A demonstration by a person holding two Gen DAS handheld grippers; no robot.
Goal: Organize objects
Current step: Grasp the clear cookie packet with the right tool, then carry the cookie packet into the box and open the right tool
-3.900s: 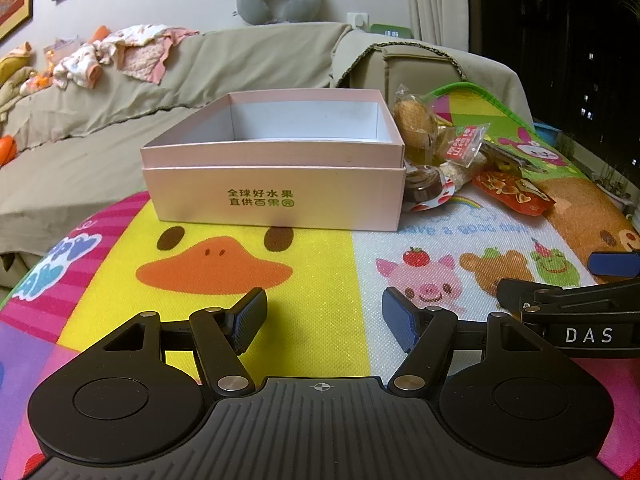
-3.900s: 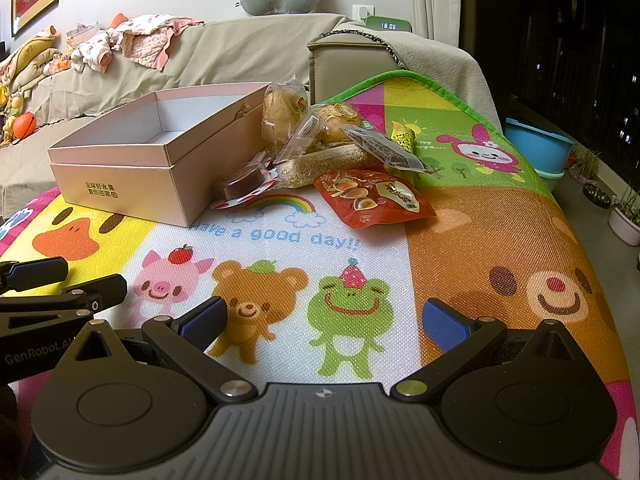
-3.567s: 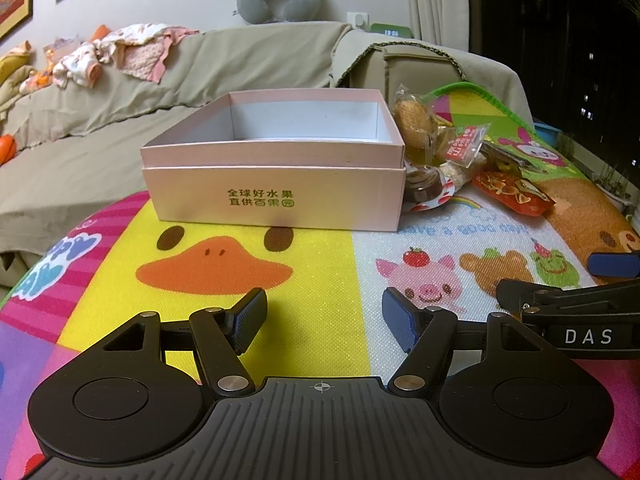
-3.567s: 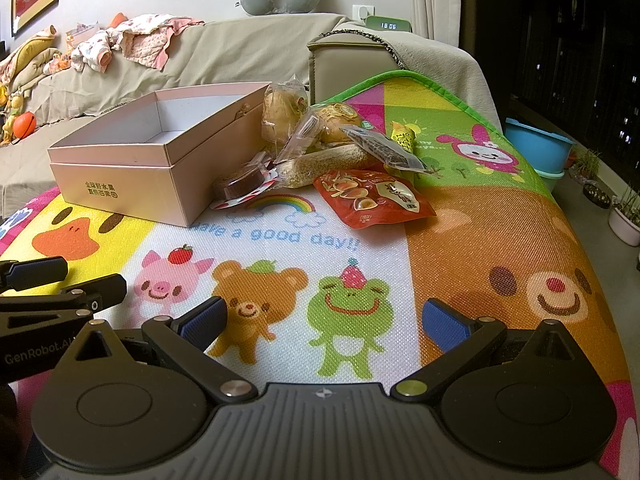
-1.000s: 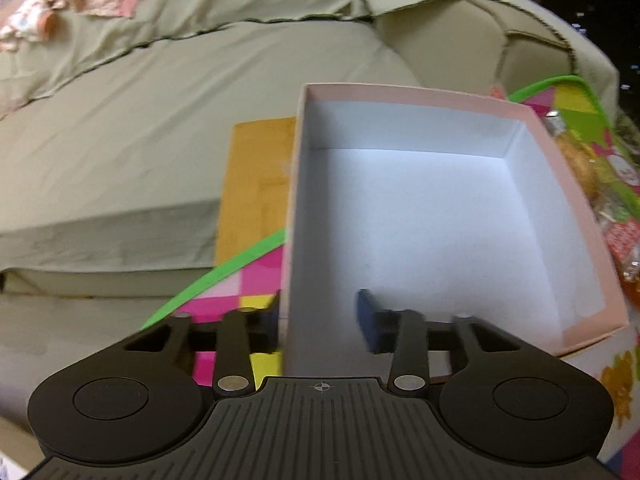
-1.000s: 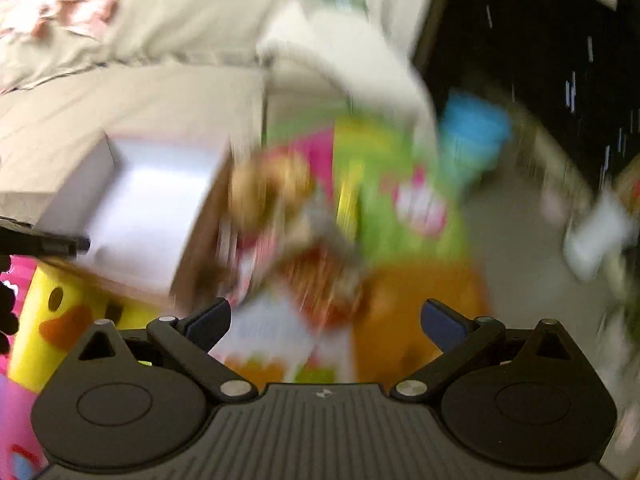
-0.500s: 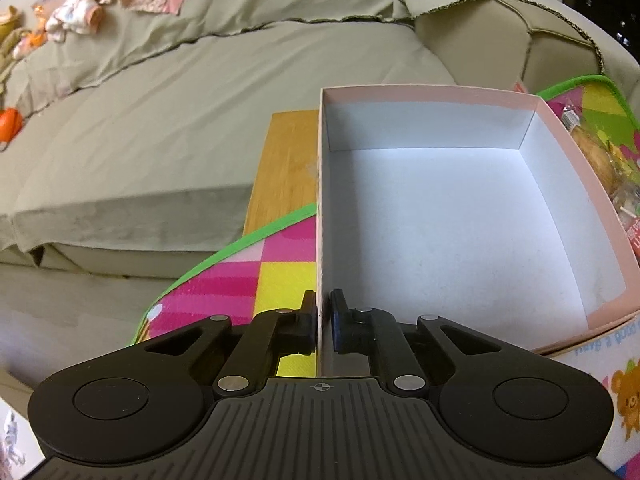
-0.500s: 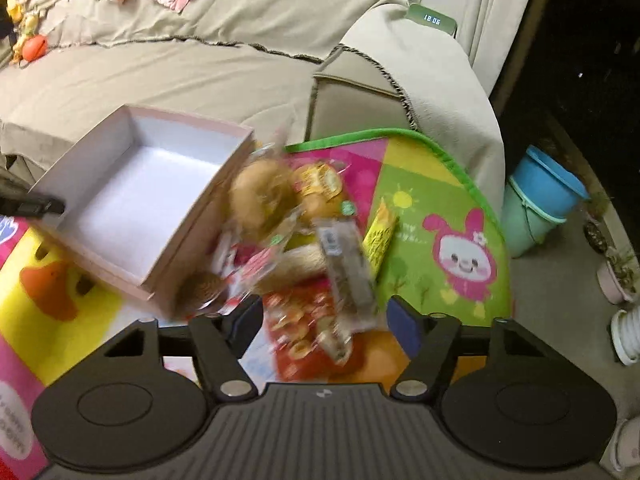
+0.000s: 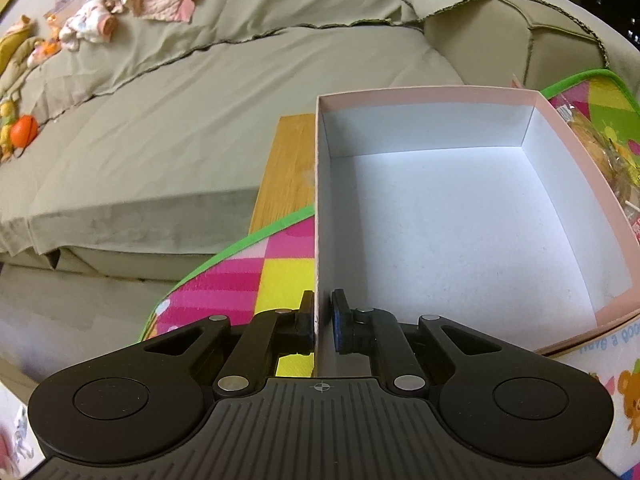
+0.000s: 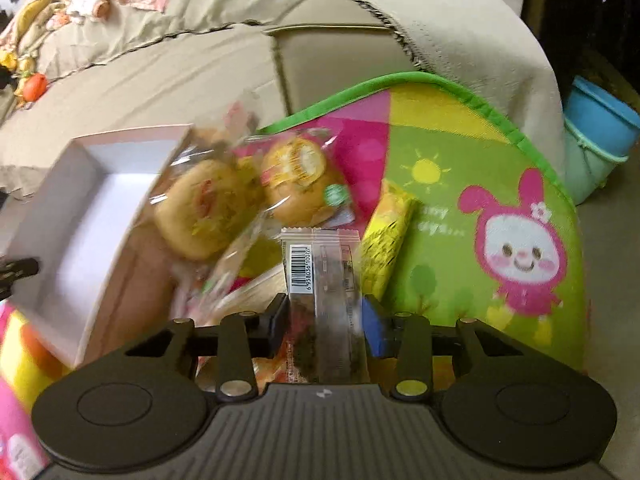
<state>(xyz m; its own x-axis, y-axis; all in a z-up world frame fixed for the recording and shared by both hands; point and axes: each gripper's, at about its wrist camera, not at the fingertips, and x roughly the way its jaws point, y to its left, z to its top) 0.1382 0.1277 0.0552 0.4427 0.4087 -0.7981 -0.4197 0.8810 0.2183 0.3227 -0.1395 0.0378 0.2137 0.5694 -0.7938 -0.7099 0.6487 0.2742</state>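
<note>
Left hand-held gripper [image 9: 323, 322] clamps the pink box [image 9: 460, 208] wall at the bench's left edge, steadying it for loading. Right hand-held gripper [image 10: 326, 326], jaws just closing, brackets a clear snack packet [image 10: 320, 276] beside the box; contact unconfirmed.

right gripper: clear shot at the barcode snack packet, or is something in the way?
Likely yes. The right gripper already straddles the barcode snack packet, which lies on top of the pile; its fingers have just been closing around it, nothing between.

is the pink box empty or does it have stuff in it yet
Empty: the pink box shows only its bare white floor, and the wrapped snacks lie outside it on the mat.
</note>
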